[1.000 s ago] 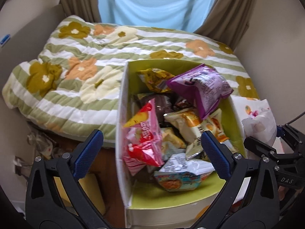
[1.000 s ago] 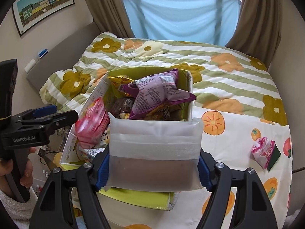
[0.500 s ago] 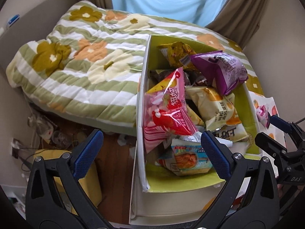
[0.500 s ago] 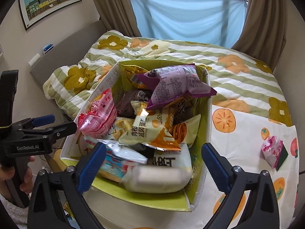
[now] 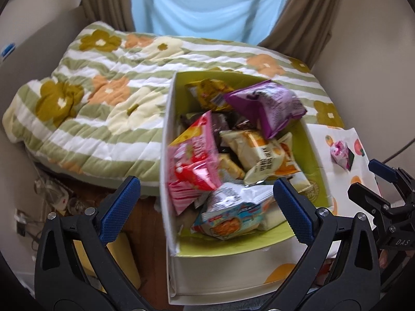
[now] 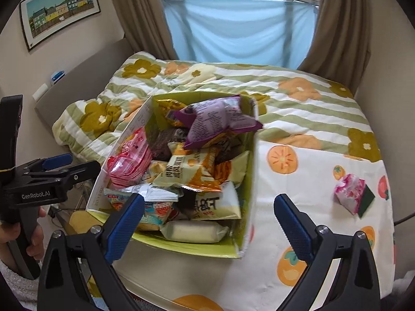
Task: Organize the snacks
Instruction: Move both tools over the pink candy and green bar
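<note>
A green-lined cardboard box [image 6: 247,171] [image 5: 315,150] holds several snack packets: a purple bag [image 6: 215,121] [image 5: 267,106] on top, a pink packet [image 6: 129,160] [image 5: 194,163] at its left wall, and a pale white packet [image 6: 194,230] at its near end. A small pink packet [image 6: 348,193] [image 5: 339,153] lies on the fruit-print cloth to the right of the box. My right gripper [image 6: 208,219] is open and empty above the box's near end. My left gripper [image 5: 206,208] is open and empty over the box's near left corner.
The box stands on a table covered with a white fruit-print cloth [image 6: 311,233], next to a bed with a striped flower quilt [image 6: 298,108] [image 5: 103,98]. Curtains and a window lie beyond. Floor clutter and cables [image 5: 49,197] show left of the box.
My right gripper opened and let go of the pale white packet, which now lies in the box's near end. Both grippers pulled back a little from the box.
</note>
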`<action>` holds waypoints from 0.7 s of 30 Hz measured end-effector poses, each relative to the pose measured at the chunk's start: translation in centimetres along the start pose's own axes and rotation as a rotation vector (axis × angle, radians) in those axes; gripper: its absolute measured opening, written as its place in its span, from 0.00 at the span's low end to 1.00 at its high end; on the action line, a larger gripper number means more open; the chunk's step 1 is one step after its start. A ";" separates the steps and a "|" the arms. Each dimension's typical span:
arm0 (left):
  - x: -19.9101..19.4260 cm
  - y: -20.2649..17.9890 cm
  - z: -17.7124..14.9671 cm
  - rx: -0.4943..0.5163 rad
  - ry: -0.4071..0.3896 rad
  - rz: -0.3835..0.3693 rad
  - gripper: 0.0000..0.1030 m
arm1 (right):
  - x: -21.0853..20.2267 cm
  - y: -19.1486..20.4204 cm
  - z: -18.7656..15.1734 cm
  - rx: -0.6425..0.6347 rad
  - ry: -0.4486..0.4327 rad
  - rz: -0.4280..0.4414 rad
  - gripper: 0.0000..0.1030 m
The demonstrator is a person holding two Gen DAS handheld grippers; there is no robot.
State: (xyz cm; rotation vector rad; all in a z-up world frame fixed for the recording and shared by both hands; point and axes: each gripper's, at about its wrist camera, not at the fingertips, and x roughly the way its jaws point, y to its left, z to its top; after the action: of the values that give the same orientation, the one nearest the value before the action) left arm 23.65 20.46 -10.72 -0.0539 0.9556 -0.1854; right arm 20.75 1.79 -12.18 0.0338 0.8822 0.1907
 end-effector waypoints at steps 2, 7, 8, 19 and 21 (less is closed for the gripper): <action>-0.3 -1.3 0.6 0.027 -0.013 -0.012 0.99 | -0.8 -1.0 0.0 0.021 -0.015 -0.020 0.96; -0.3 -6.0 2.1 0.098 -0.032 -0.061 0.99 | -3.1 -4.8 -0.1 0.088 -0.062 -0.084 0.96; -0.1 -7.2 2.4 0.114 -0.033 -0.068 0.99 | -3.4 -5.9 -0.1 0.105 -0.069 -0.099 0.96; 5.5 -22.5 5.5 0.235 0.012 -0.176 0.99 | -6.1 -20.4 0.1 0.165 -0.112 -0.223 0.96; 7.0 -25.2 5.9 0.249 0.031 -0.188 0.99 | -5.9 -23.0 0.0 0.145 -0.102 -0.231 0.96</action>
State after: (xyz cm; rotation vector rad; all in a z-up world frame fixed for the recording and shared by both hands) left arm 29.04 -5.80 -9.78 0.0891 0.9517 -0.4781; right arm 20.63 -21.81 -10.15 0.0756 0.7898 -0.0899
